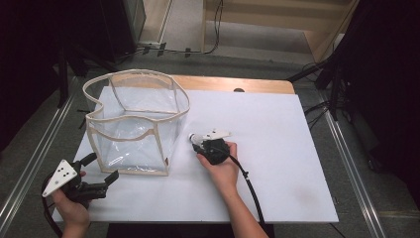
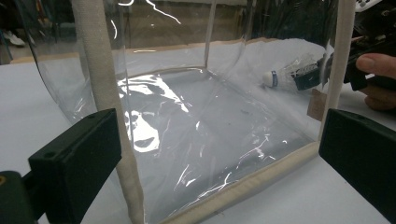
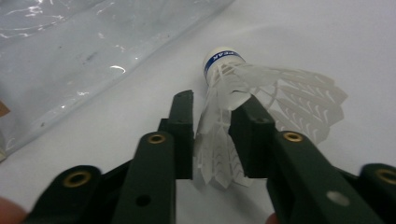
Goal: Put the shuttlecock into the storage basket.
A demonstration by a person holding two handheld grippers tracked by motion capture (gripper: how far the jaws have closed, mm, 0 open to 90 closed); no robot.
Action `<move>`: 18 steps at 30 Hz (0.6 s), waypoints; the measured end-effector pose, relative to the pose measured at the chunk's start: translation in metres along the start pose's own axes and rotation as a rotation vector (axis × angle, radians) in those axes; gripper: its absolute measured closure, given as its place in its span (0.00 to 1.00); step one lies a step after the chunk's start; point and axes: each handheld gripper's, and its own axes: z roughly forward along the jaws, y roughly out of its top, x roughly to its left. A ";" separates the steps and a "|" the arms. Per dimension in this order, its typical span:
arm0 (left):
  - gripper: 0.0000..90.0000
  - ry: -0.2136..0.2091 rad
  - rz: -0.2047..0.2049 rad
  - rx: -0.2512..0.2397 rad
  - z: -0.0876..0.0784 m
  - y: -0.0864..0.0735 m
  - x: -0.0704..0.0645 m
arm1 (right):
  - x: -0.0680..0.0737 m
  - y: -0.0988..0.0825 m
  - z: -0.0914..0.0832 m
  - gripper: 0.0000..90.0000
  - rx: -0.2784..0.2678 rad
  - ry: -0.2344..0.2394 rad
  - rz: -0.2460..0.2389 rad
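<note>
Shuttlecock (image 3: pixel 233 93) pinched by its white feather skirt between right gripper (image 3: pixel 212 135) jaws, cork tip forward, on white table (image 1: pixel 277 148) just beside clear plastic bag (image 1: pixel 136 124) with beige fabric trim; left gripper (image 1: pixel 101 171) jaws wide apart, empty, at bag's corner

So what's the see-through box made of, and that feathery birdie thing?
The box looks like soft clear plastic film: it's glossy, wrinkles, and shows the table through it. Its cream edging seems woven cloth tape. The shuttlecock, pinched in the right gripper, appears to have white feathers, or maybe feather-like plastic, with a smooth white cap banded in blue.
</note>
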 end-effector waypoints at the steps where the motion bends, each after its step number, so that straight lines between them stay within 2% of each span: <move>1: 0.00 0.000 0.000 0.000 0.000 0.000 0.000 | 0.000 0.000 0.000 0.80 0.000 0.000 0.000; 2: 0.00 0.000 -0.001 -0.001 0.000 0.000 0.000 | 0.000 0.000 0.000 0.87 0.006 -0.003 0.002; 5: 0.00 0.000 -0.002 -0.002 0.000 0.000 0.000 | -0.002 0.000 0.000 0.95 0.000 0.006 0.017; 15: 0.00 -0.001 -0.002 -0.002 0.000 0.000 0.000 | -0.004 0.002 -0.004 0.97 -0.022 0.019 0.014; 18: 0.00 -0.001 -0.002 -0.003 0.000 0.000 0.000 | -0.004 0.004 -0.010 0.97 -0.049 0.018 0.016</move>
